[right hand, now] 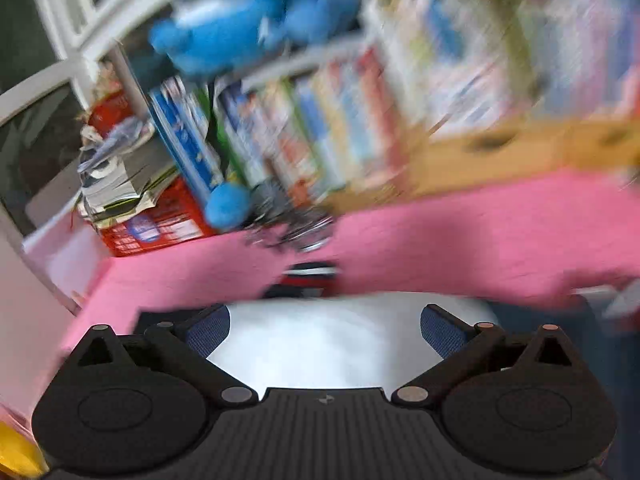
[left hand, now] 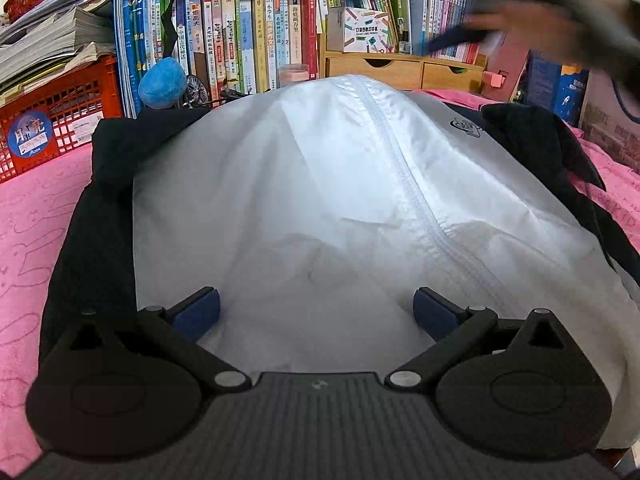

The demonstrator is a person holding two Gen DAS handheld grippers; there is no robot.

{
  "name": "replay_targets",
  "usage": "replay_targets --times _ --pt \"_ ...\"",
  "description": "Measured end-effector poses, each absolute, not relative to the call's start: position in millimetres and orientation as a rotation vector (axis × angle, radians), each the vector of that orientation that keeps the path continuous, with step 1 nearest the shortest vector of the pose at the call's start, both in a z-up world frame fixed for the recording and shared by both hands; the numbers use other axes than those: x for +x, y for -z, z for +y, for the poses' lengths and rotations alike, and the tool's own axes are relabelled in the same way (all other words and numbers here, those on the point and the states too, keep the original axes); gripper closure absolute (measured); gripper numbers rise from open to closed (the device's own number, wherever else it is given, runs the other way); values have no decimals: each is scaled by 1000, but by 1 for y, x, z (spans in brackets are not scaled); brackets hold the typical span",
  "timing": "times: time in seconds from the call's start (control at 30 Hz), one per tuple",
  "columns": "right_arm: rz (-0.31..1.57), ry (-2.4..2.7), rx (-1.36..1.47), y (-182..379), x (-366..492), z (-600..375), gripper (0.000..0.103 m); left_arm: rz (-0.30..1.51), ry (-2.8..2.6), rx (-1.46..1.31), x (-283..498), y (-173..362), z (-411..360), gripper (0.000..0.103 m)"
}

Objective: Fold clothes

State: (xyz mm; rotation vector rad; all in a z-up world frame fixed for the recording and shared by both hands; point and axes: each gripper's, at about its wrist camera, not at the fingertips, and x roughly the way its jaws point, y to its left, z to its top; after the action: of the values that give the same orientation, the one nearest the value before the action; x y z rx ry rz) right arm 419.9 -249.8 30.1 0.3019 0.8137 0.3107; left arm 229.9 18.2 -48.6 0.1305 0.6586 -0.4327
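i see open pink cloth (left hand: 36,216) left of the jacket (left hand: 304,200), passable. far edge is walled by books (left hand: 248,40), red crate (left hand: 52,120) and wooden drawers (left hand: 404,70). a blurred hand (left hand: 532,24) crosses upper right. right wrist view is too smeared to judge.

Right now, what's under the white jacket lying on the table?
The white jacket lies on a pink cloth; its black sleeves spread beside it. Whatever sits directly beneath the body is covered. Both the left gripper and right gripper are open above it.
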Motion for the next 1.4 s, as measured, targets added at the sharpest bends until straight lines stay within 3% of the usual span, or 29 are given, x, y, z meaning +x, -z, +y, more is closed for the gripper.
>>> replay_targets --times 0.13,0.27,0.33,0.37,0.4,0.43,0.63,0.73,0.77,0.8,0.87,0.93,1.13,1.23,1.27,1.4 --pt "1036 -256 308 15 515 -168 0 652 443 112 229 48 21 0" --pt "1218 -99 81 57 551 -107 0 643 464 80 228 47 25 0" --pt "1176 -82 -69 58 540 -85 18 638 478 56 229 47 28 0" --pt "1146 -89 -133 56 533 -75 44 637 484 43 229 47 30 0" --pt "1123 -129 -137 48 526 -70 82 636 488 31 230 47 31 0" --pt "1124 -162 -95 40 521 -68 93 636 493 19 230 47 33 0" --pt "963 -517 25 -56 487 -5 94 632 512 -32 231 45 38 0" --pt "864 -788 40 -105 454 26 85 636 512 -34 232 45 37 0" --pt "832 -866 29 -120 443 35 71 641 509 -33 232 45 37 0" --pt "802 -880 -10 -127 433 37 38 642 508 -33 232 45 36 0" --pt "733 -812 -104 -132 423 29 1 643 506 -33 232 45 36 0" --pt "705 -688 -188 -121 428 8 1 661 496 -34 232 46 35 0" --pt "922 -229 -156 -39 490 -118 5 667 489 -24 233 47 32 0" --pt "1043 -99 -122 3 502 -164 21 666 488 -18 233 47 32 0" --pt "1097 -103 -72 15 503 -177 34 665 487 -16 233 47 32 0" --pt "1147 -272 -15 18 468 -188 43 666 481 -13 234 46 31 0"
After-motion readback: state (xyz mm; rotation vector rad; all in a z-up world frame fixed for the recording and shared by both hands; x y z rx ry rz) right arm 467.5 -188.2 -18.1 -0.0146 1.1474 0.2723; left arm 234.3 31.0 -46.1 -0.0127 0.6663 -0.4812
